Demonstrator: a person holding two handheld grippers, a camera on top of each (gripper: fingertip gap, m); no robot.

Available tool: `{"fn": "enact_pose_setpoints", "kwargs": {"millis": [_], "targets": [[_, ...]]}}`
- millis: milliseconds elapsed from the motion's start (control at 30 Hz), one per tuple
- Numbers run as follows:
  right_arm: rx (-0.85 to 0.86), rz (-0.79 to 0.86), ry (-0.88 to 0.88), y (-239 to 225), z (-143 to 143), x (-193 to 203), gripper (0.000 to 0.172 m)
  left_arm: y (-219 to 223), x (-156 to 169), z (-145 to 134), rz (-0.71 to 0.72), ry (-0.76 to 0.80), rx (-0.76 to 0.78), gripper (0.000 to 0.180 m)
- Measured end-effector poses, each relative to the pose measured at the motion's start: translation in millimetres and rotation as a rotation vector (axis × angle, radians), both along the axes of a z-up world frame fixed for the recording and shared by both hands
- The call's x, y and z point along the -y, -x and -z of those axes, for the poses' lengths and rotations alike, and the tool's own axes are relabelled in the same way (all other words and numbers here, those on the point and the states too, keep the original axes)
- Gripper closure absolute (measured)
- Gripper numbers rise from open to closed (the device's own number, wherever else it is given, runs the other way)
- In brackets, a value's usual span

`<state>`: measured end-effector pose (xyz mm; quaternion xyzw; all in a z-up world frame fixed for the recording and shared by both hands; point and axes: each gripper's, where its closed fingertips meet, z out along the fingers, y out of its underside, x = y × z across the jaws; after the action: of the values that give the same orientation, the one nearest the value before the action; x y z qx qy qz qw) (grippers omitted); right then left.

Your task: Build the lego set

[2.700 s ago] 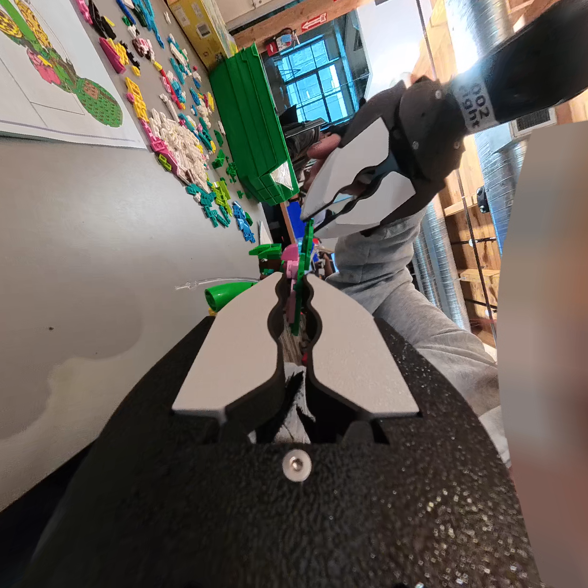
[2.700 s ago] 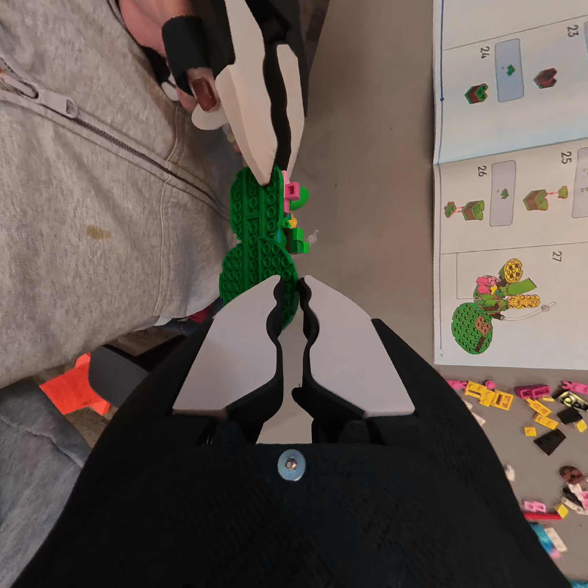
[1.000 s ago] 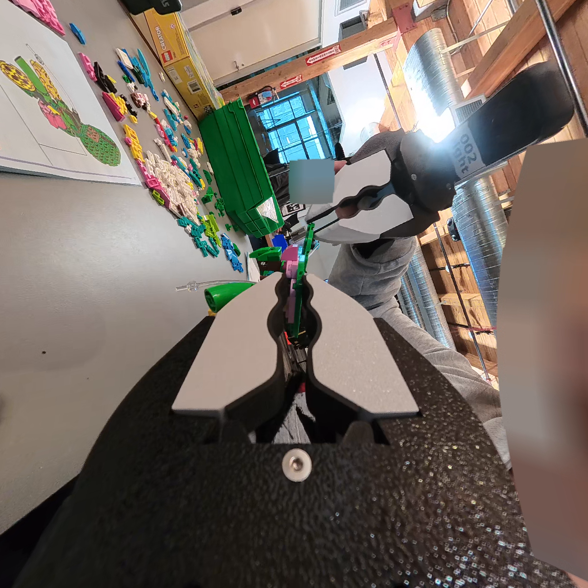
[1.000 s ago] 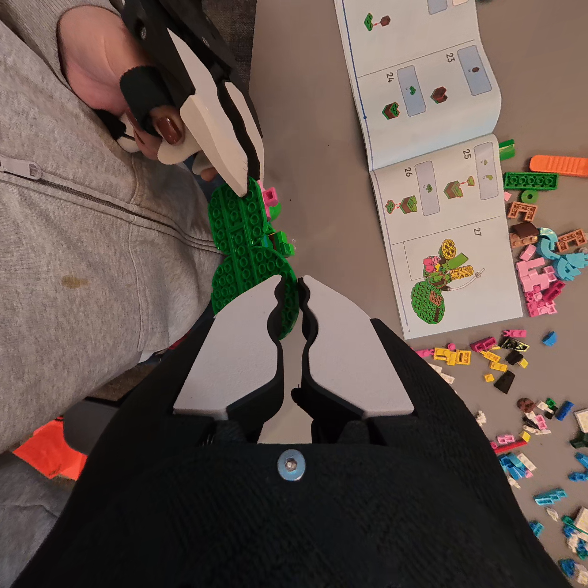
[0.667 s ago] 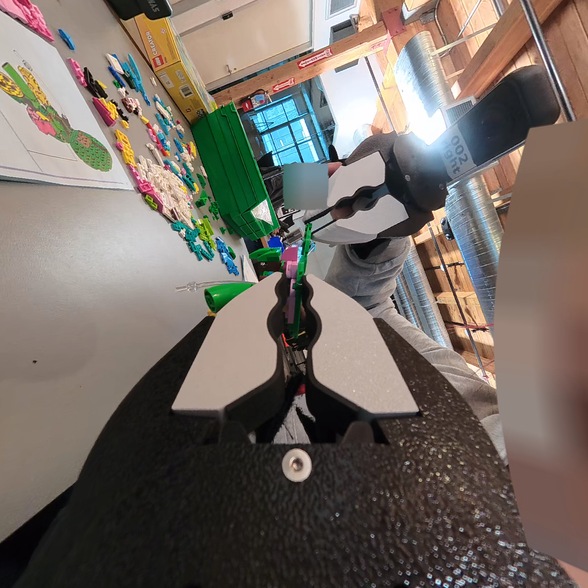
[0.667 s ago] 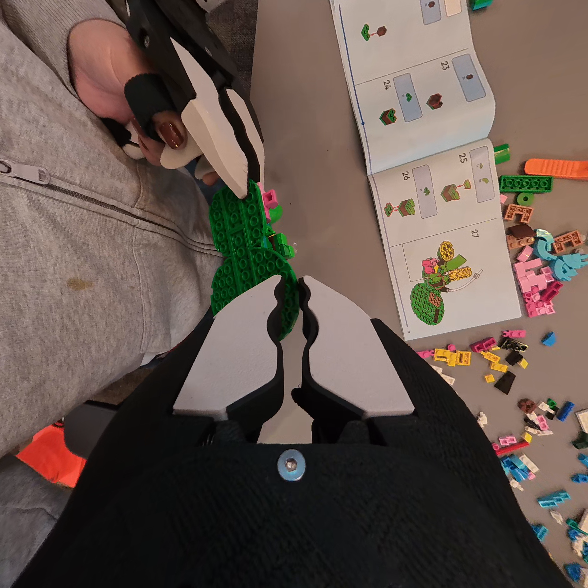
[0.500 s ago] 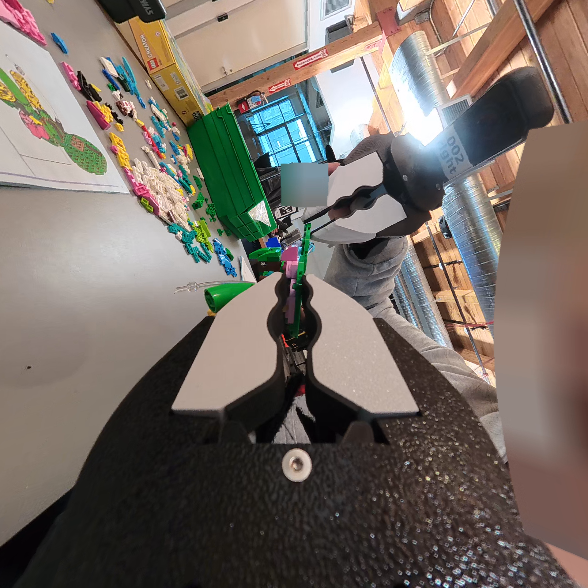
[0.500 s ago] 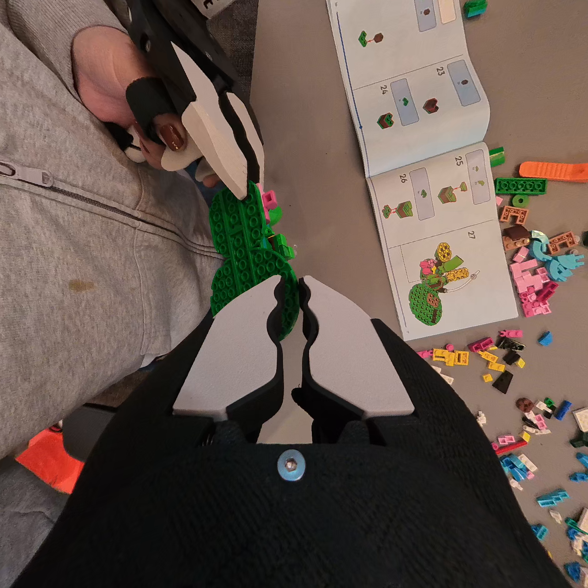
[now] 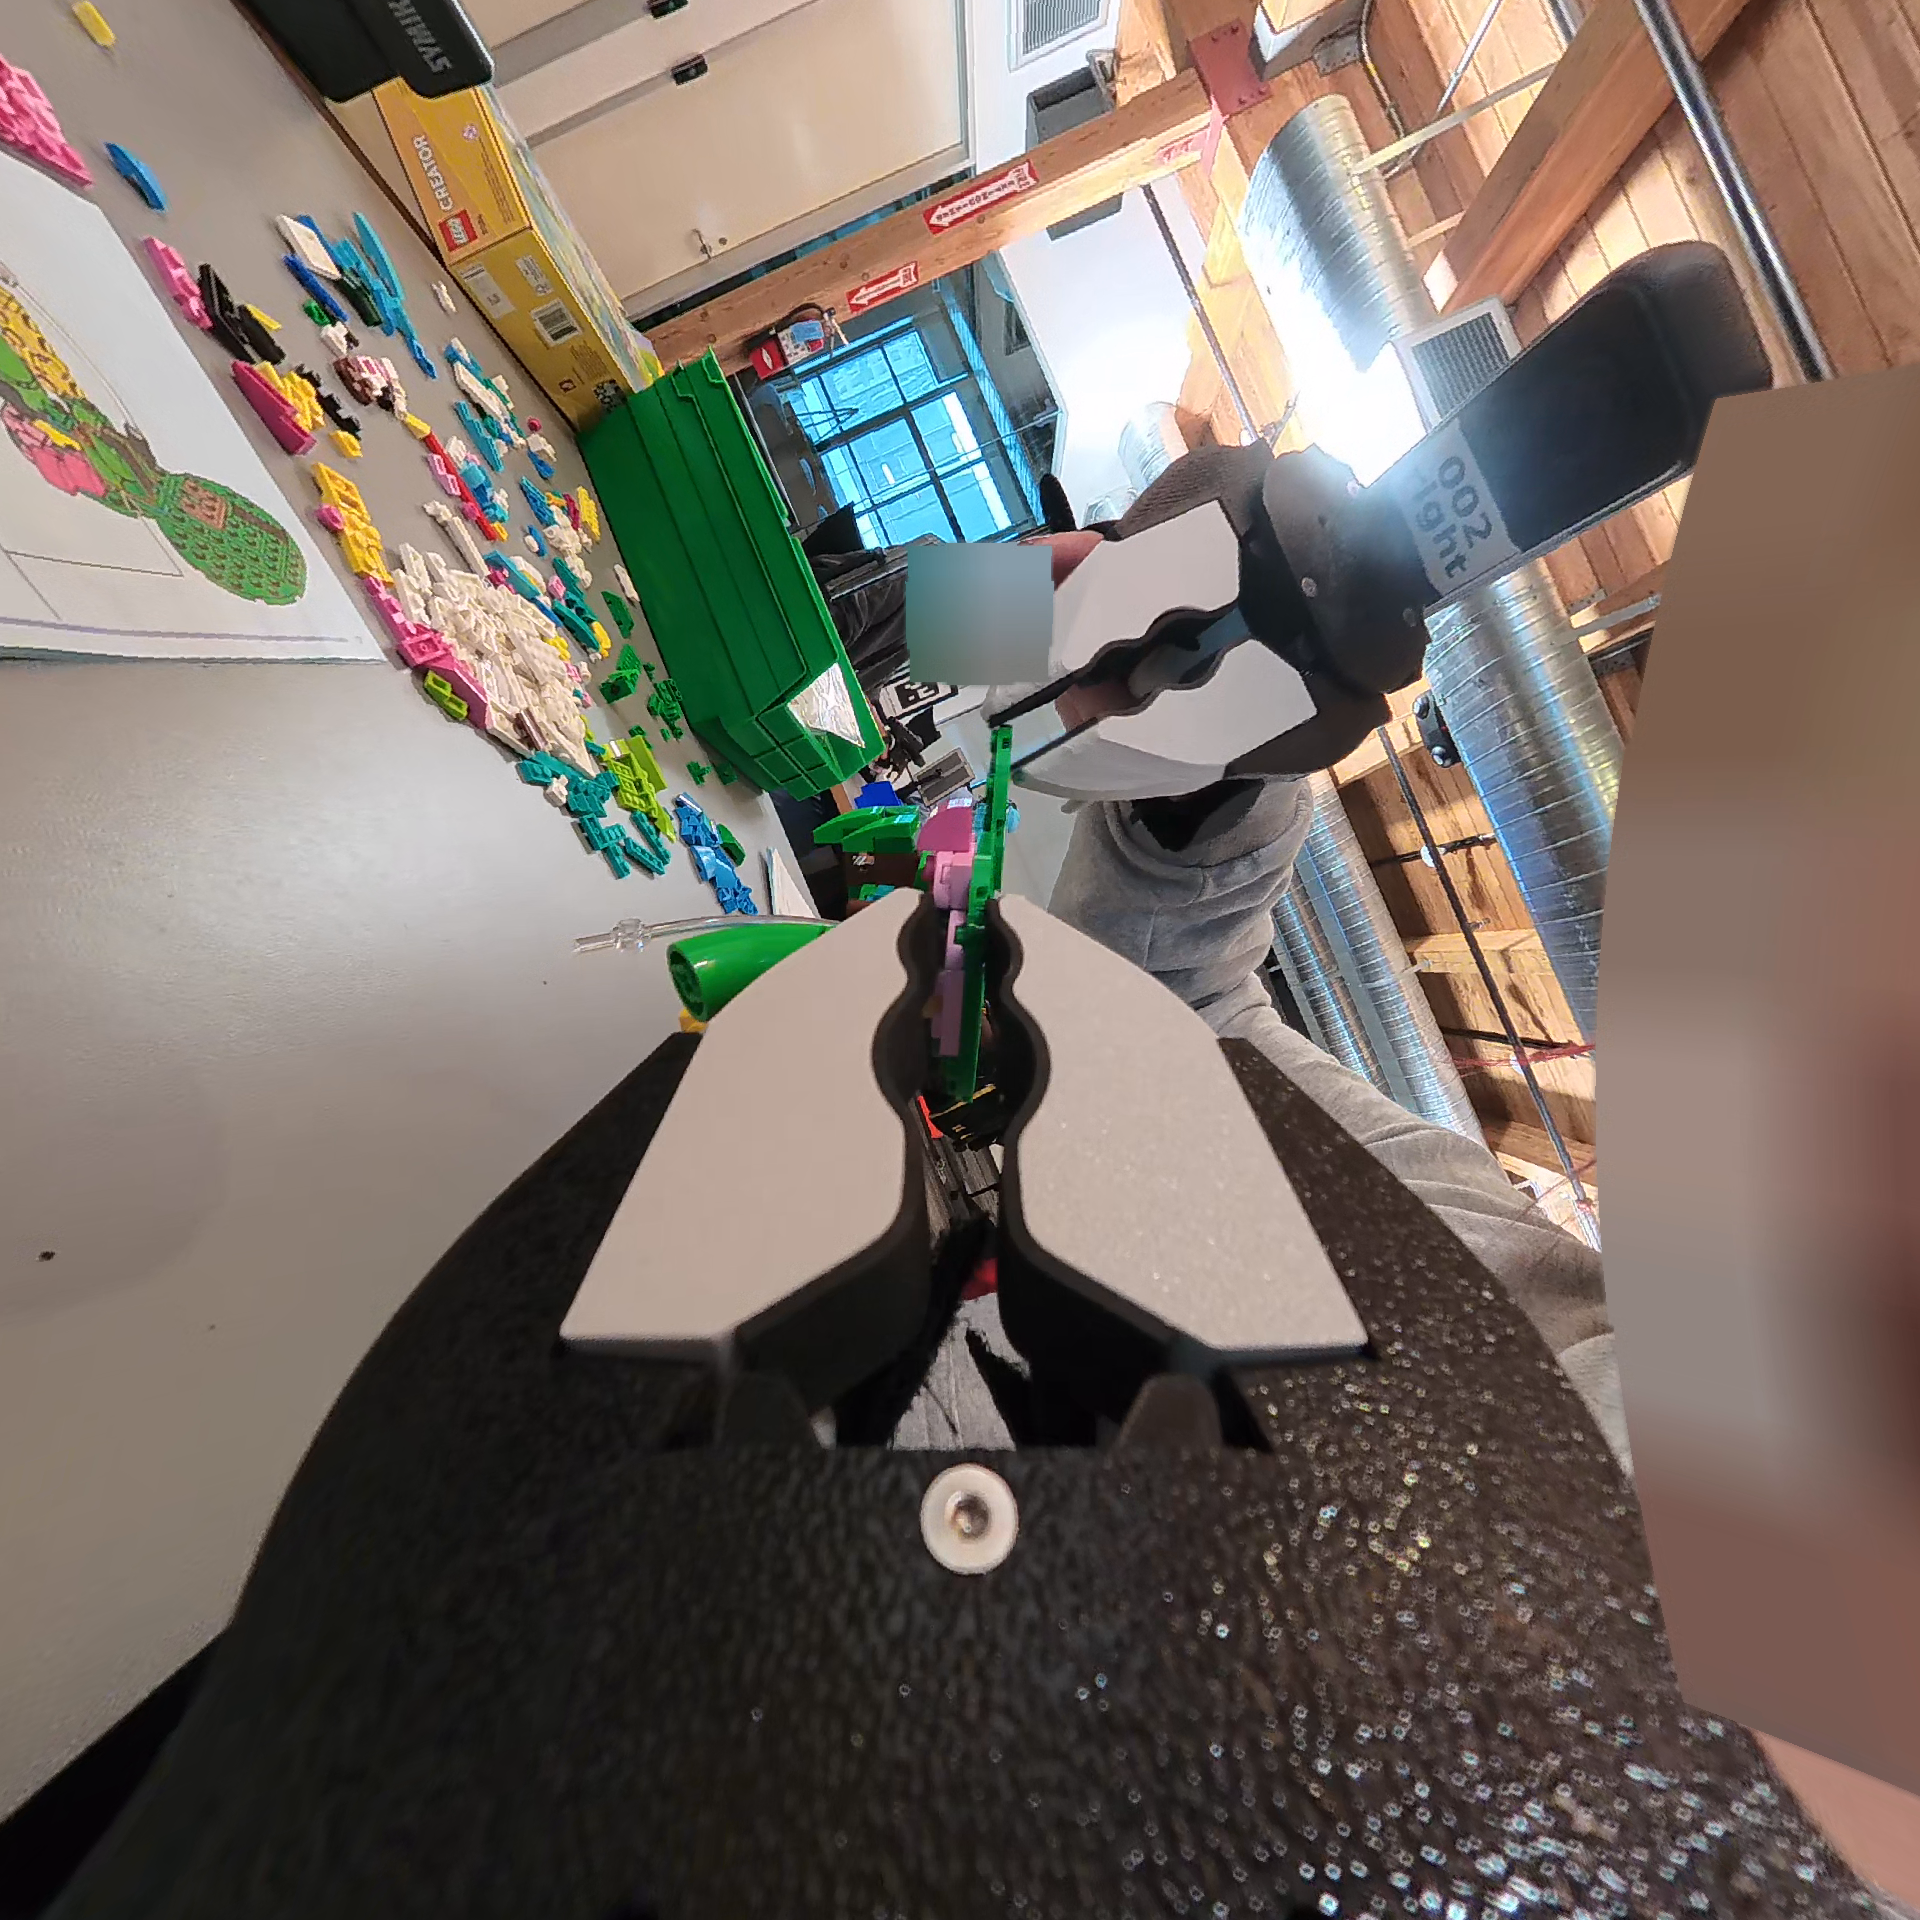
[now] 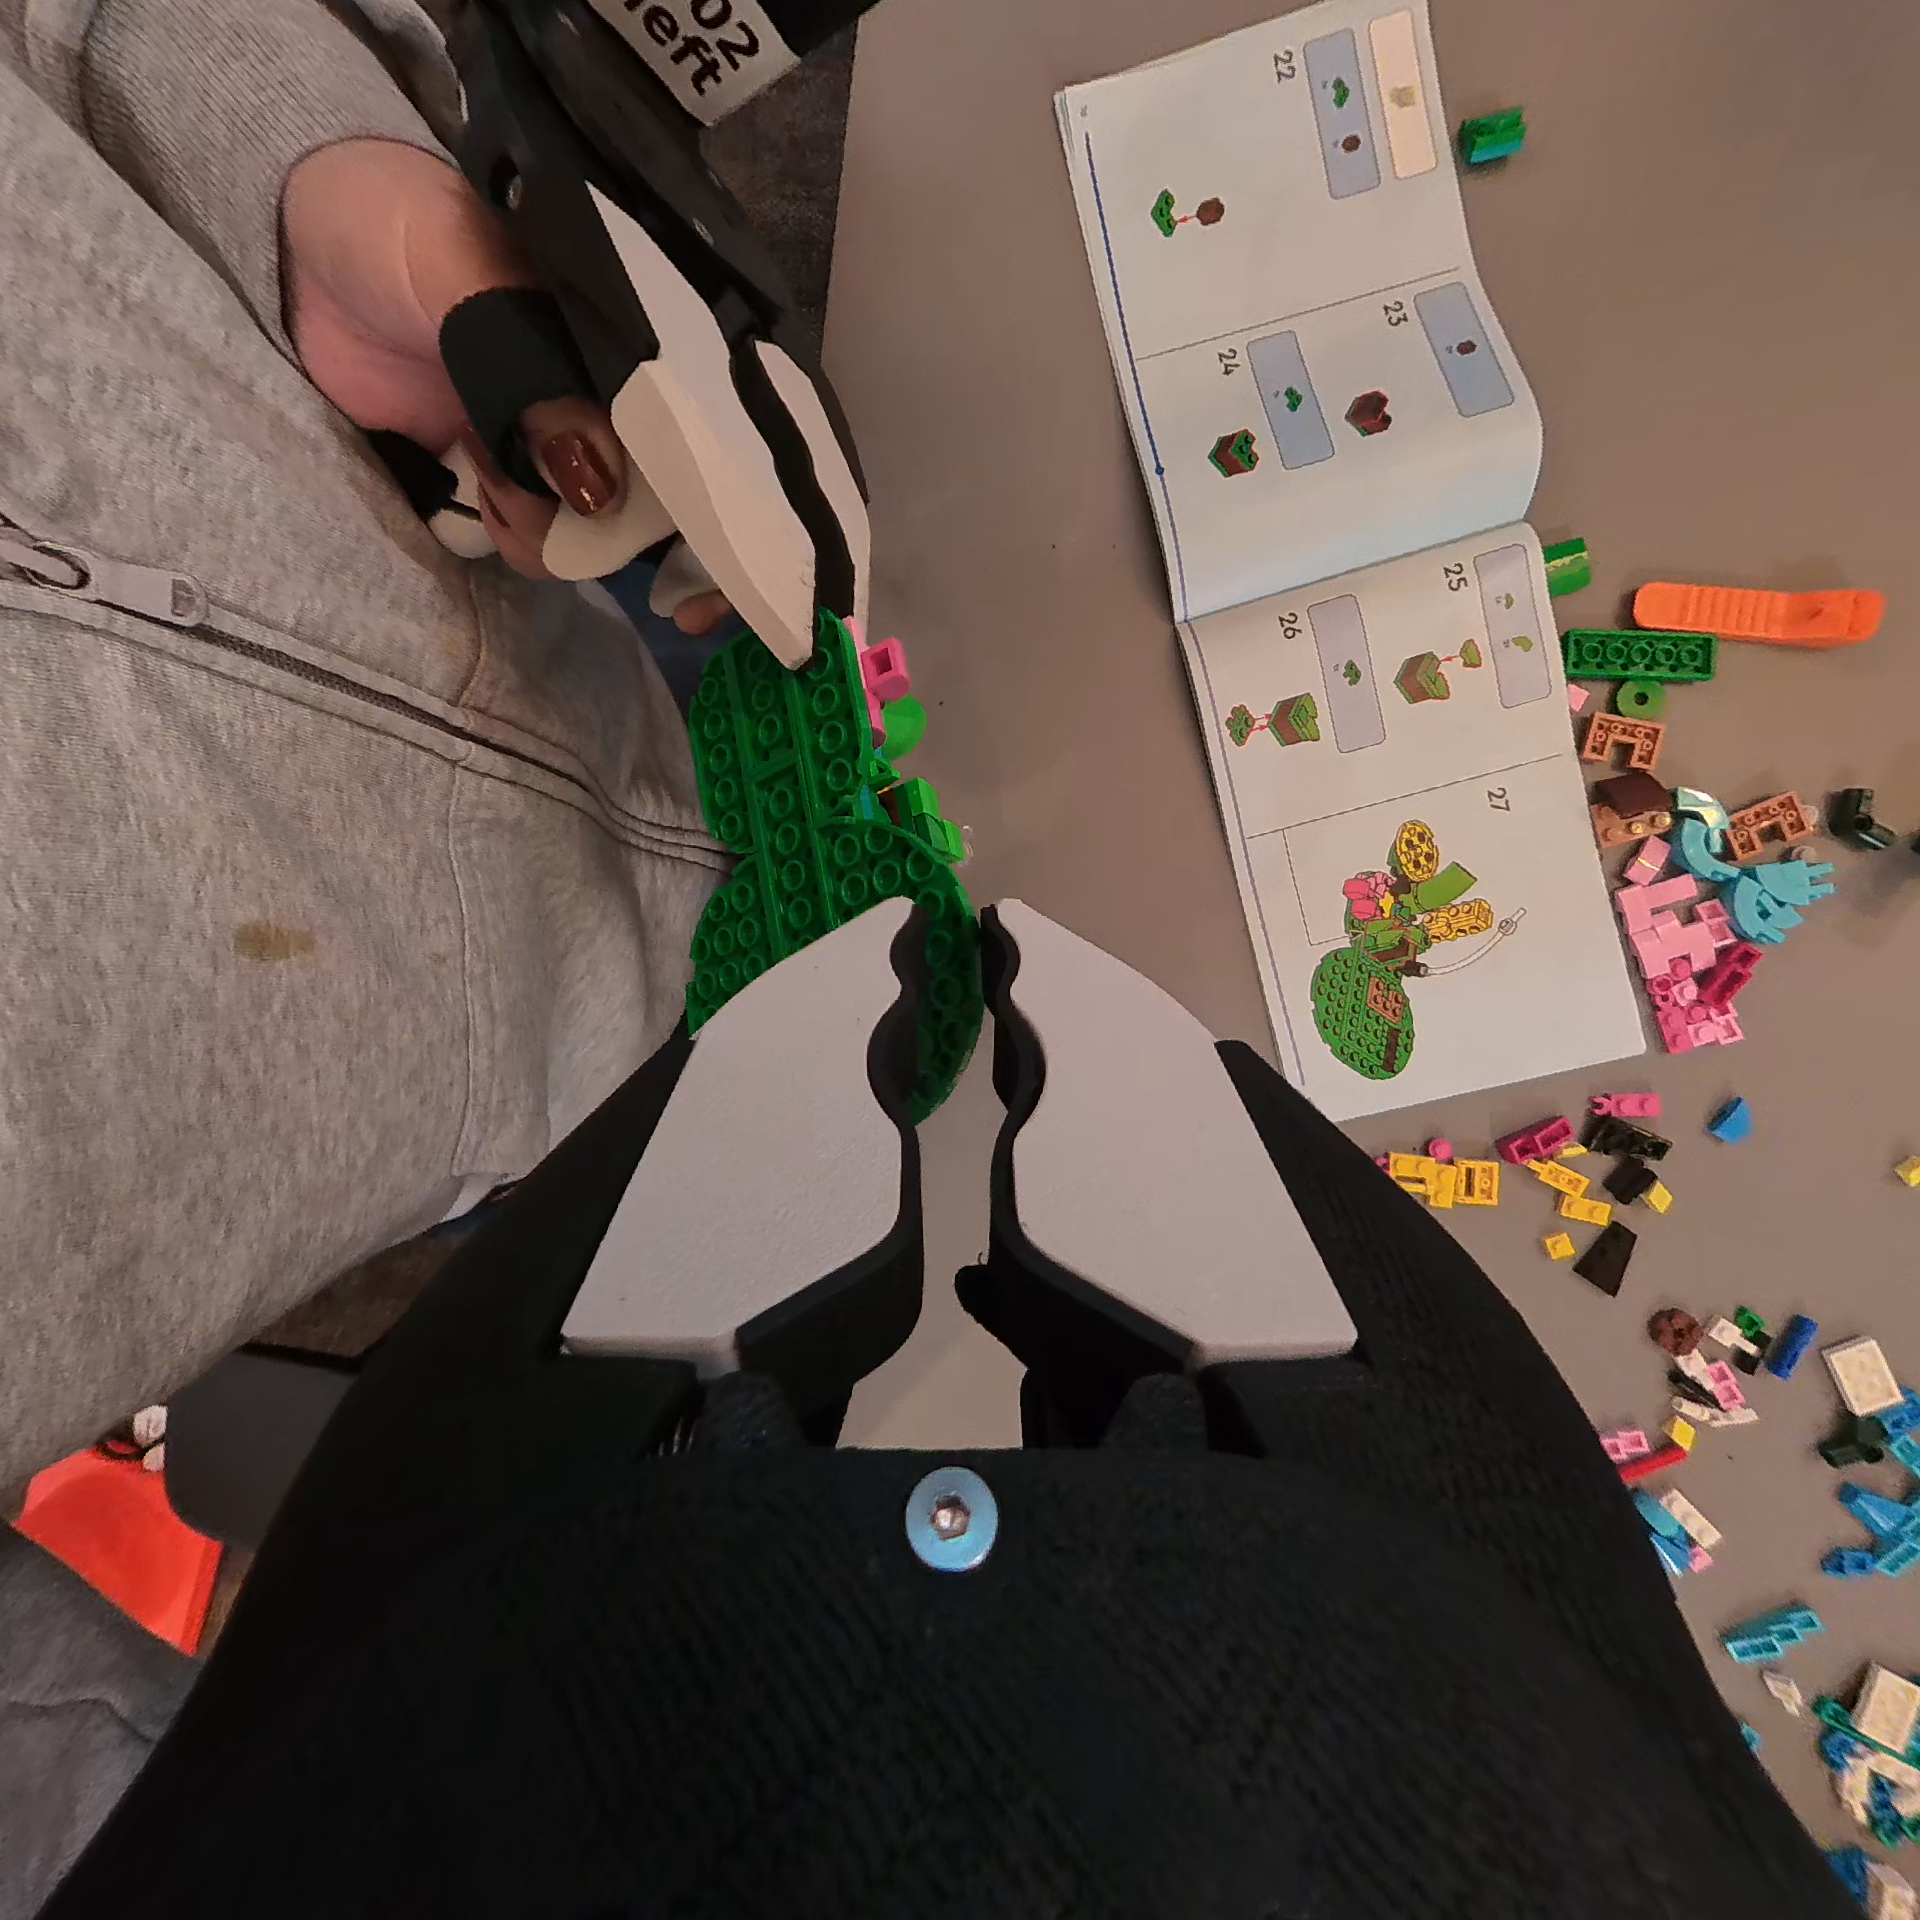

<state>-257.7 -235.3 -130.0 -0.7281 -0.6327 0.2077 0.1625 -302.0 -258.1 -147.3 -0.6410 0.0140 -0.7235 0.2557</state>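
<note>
surroundings: open instruction booklet point(image 10: 1351, 582) at 2 o'clock on grey tabletop point(image 10: 997, 436); loose bricks point(image 10: 1683, 935) at 3 o'clock; green bins point(image 9: 717, 582) beyond
model: green brick build point(image 10: 810, 821), two round plates, pink and green pieces on the far face; held edge-on above the tabletop edge
left tongs point(image 9: 961, 914): clamped on its upper end
right tongs point(image 10: 951, 920): clamped on its lower round plate

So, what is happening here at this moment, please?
A person in a grey hooded jacket holds a gripper in each hand. Both grip one green toy-brick plate model with pink and green pieces on it, held on edge above the grey table. The left gripper has its jaws closed on one end, the right gripper on the round end. An open instruction booklet and loose coloured bricks lie beside it.
</note>
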Motion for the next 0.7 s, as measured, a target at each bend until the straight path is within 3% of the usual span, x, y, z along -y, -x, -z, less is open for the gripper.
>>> {"fn": "enact_pose_setpoints", "kwargs": {"millis": [700], "targets": [[-0.046,-0.008,-0.019,0,-8,4,0.161,0,0,-3,-0.007,-0.013,0.01,0.173]]}}
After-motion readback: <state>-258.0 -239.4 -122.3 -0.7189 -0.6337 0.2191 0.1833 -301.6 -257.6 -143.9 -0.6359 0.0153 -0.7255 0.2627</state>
